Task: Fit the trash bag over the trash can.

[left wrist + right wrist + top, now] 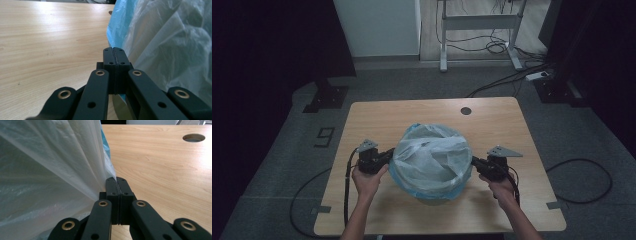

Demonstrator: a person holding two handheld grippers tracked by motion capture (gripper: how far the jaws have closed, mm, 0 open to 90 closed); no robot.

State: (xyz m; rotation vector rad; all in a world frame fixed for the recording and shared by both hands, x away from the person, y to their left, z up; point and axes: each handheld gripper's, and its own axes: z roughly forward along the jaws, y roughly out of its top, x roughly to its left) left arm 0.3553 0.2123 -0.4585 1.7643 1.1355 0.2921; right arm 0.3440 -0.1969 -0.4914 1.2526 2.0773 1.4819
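A round bin (435,199) stands in the middle of the wooden table (377,116), lined with a blue bag and covered by a crumpled white translucent plastic bag (432,155). My left gripper (391,154) is at the bag's left rim. In the left gripper view its jaws (113,50) are pressed together where the blue film's edge (117,22) comes down to the tips. My right gripper (473,161) is at the bag's right rim. In the right gripper view its jaws (116,180) are shut, with the stretched white film (62,162) running into the tips.
A round cable hole (466,110) sits near the table's far edge, also seen as the hole (193,137). Bare wood lies on all sides of the bin. On the floor beyond are a white desk frame (479,22), loose cables (579,180) and a black stand (326,95).
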